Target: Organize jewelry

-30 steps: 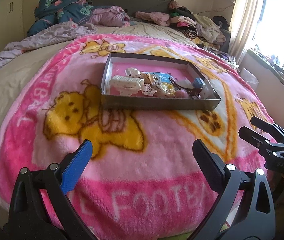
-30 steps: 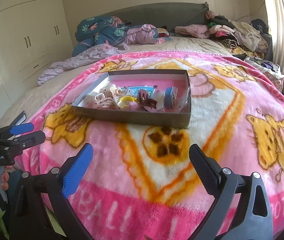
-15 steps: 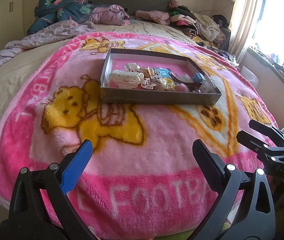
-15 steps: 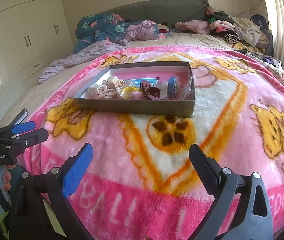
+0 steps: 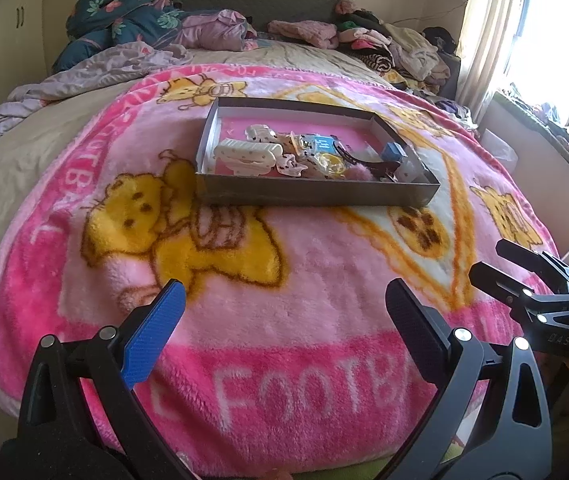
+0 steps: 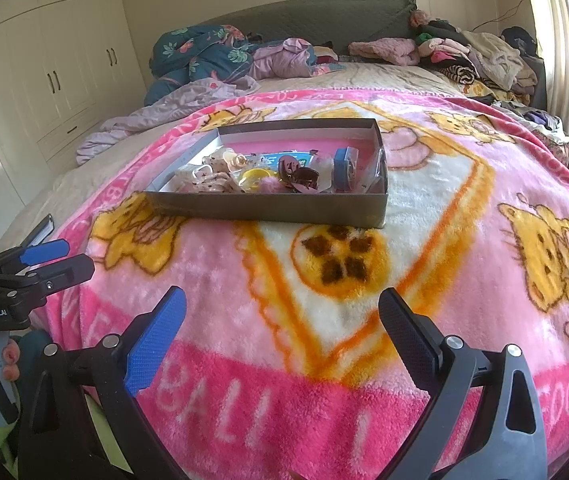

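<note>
A shallow grey box (image 5: 316, 194) sits in the middle of the pink blanket (image 5: 284, 320) on the bed, holding the jewelry (image 5: 304, 154) in one loose heap: pale clips, a yellow ring, a brown piece, a blue one. The soft blanket keeps the box level. The left gripper (image 5: 280, 312) and right gripper (image 6: 282, 312) hover near the bed's edge, well short of the box, jaws spread wide and empty.
</note>
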Demonstrator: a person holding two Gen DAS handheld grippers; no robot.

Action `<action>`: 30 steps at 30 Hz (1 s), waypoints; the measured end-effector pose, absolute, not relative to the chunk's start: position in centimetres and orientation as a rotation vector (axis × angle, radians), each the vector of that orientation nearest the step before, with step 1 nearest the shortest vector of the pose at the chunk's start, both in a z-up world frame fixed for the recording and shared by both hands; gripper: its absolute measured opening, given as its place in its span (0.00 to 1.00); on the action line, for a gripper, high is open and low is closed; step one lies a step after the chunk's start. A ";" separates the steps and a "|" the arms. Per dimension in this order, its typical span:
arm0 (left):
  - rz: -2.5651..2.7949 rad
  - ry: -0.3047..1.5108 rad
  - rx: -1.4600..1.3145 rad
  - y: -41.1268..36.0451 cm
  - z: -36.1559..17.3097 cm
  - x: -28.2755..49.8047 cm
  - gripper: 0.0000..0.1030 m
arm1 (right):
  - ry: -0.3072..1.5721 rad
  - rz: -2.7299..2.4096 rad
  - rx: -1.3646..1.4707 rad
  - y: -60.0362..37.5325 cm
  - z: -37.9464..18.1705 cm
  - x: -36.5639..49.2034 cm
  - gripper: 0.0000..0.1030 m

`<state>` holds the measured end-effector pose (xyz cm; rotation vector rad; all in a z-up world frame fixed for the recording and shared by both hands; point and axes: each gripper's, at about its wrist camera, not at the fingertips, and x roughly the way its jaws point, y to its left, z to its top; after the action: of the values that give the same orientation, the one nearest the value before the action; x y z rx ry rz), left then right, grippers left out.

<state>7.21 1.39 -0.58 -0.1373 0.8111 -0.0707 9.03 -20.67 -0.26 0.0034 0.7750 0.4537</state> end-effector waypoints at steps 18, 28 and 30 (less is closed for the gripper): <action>-0.060 0.808 -0.132 1.3 -0.4 7.0 0.89 | 0.772 0.455 0.004 -20.7 -0.2 8.9 0.91; -0.050 0.813 -0.134 1.8 -0.1 6.9 0.89 | 0.772 0.457 0.003 -20.6 0.0 8.8 0.91; -0.049 0.812 -0.133 1.8 -0.1 6.9 0.89 | 0.774 0.456 0.001 -20.6 0.0 8.8 0.91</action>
<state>6.86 1.77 -0.13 -0.1332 0.8124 -0.0493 8.79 -20.63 -0.05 0.0014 0.7735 0.4562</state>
